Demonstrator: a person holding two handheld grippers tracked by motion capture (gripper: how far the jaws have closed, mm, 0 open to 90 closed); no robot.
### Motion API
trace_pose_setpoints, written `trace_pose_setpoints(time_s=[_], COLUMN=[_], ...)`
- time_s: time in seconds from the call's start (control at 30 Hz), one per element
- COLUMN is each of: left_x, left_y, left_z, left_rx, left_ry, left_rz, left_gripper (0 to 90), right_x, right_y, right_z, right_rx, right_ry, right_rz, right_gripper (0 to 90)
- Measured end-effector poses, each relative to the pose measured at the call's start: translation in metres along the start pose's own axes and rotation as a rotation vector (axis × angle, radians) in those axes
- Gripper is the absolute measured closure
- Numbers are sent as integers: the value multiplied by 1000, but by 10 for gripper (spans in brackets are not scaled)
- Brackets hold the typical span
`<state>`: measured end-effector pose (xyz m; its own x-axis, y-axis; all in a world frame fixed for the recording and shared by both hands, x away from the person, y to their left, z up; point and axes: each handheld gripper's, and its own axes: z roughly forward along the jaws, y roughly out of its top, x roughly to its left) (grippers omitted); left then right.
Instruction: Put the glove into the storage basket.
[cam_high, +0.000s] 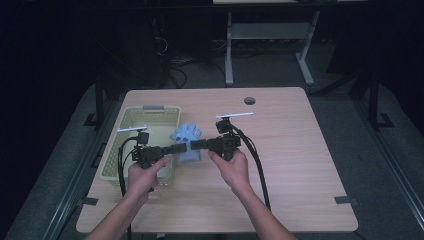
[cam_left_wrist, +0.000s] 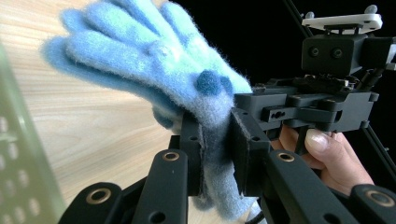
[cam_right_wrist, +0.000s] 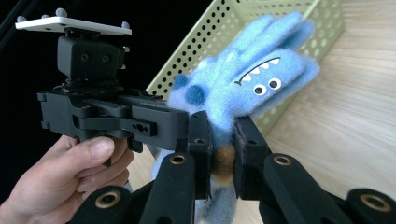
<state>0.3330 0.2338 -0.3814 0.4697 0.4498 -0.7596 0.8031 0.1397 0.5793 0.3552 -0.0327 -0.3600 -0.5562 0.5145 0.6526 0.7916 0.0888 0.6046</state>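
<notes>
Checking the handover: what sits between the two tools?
The fluffy blue glove, clamped by the left tool and the right tool in the high view.

Both forearms enter from bottom of high view, angled inward toward each other. Left hand (cam_high: 145, 175) wraps left gripper (cam_high: 181, 148), jaws pointing right, level. Right hand (cam_high: 231, 165) wraps right gripper (cam_high: 194, 145), jaws pointing left, level. Two sets of jaw tips meet nose to nose above table, both clamped on same blue fuzzy glove (cam_high: 188, 142) from opposite sides, pads pressing into fabric. Cables trail back along each forearm.
</notes>
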Motion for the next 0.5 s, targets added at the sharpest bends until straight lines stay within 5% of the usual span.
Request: trace_pose_setpoints(time_s=[0.5], left_x=[13], left_y=[6], left_z=[-31], left_rx=[-25], left_ry=[35], left_rz=[-20], left_gripper=[756], right_x=[12], right_y=[11], right_z=[32], right_rx=[21], right_ry=[39], right_rz=[-1], right_gripper=[793])
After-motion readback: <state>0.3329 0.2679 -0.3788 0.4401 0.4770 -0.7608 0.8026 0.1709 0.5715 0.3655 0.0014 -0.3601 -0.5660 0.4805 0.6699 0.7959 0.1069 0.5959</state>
